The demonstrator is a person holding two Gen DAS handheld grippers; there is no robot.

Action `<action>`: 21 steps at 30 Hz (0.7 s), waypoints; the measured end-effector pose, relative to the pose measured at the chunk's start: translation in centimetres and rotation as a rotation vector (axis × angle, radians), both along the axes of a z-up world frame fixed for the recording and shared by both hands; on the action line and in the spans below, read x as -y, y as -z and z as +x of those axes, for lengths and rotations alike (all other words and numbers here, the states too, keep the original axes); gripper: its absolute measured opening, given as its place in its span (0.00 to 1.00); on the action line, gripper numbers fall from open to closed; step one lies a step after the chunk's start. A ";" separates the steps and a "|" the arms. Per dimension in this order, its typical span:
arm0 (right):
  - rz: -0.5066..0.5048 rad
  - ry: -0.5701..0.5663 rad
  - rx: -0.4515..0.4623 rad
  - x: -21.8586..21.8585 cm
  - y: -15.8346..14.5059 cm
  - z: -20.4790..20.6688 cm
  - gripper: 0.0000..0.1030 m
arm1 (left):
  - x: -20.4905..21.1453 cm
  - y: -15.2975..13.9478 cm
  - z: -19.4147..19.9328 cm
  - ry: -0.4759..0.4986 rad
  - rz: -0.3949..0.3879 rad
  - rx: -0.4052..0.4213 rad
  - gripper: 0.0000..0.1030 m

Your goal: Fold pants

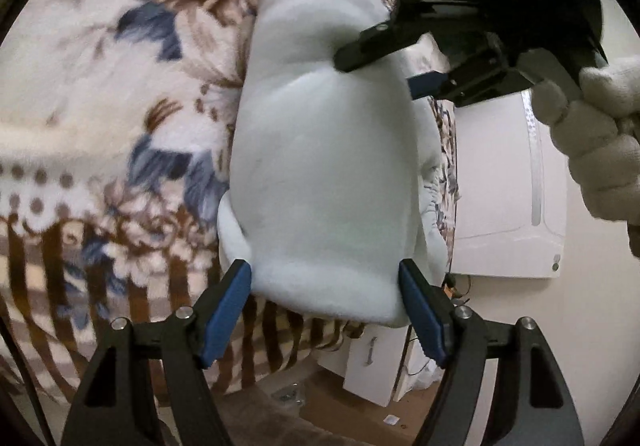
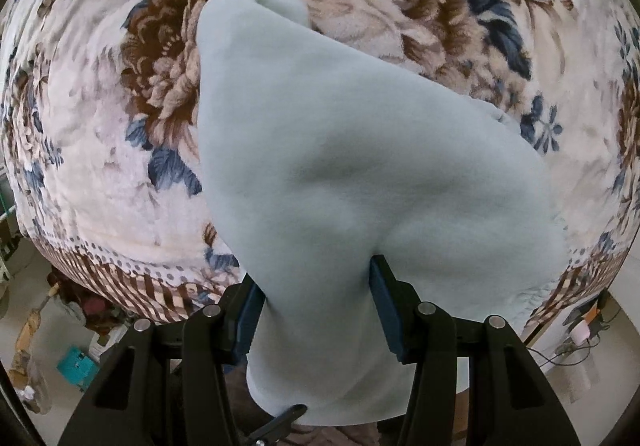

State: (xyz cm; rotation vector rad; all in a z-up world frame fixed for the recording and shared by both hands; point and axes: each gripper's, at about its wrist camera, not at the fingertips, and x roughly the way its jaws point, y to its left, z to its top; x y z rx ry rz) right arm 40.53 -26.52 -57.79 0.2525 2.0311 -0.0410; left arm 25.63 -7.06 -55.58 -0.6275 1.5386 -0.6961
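Note:
The pants [image 1: 324, 165] are pale blue-white fleece, lying on a floral blanket. In the left wrist view they run away from me as a long folded strip. My left gripper [image 1: 326, 298] is open, its blue pads on either side of the near end of the pants without pinching them. My right gripper [image 1: 384, 63] shows at the upper right, its fingers around the far part of the fabric. In the right wrist view the pants [image 2: 340, 173] fill the middle, and my right gripper [image 2: 316, 306] has a bunch of fabric between its wide-set pads.
The floral brown, blue and cream blanket [image 1: 120, 93] covers the bed [image 2: 100, 165]. Its striped edge [image 1: 80, 306] hangs over the side. A white cabinet [image 1: 508, 197] and the floor with small items [image 2: 76, 366] lie beyond the bed edge. A gloved hand [image 1: 600, 149] holds the right gripper.

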 end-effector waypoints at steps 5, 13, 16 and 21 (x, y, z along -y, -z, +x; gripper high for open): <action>0.015 -0.111 0.032 -4.3 0.2 -1.3 0.62 | -2.8 3.2 -1.3 -0.020 0.027 -0.044 0.74; 0.268 -0.059 0.139 -4.8 -3.5 -2.5 0.75 | -6.6 1.9 -0.2 -0.056 0.008 -0.135 0.73; 0.311 0.064 0.231 -0.9 -6.7 -3.4 0.75 | -6.8 -0.6 1.7 -0.062 0.050 -0.089 0.73; 0.199 0.317 0.374 8.8 -10.0 -8.2 0.77 | -4.2 -2.5 5.5 -0.057 0.048 -0.017 0.85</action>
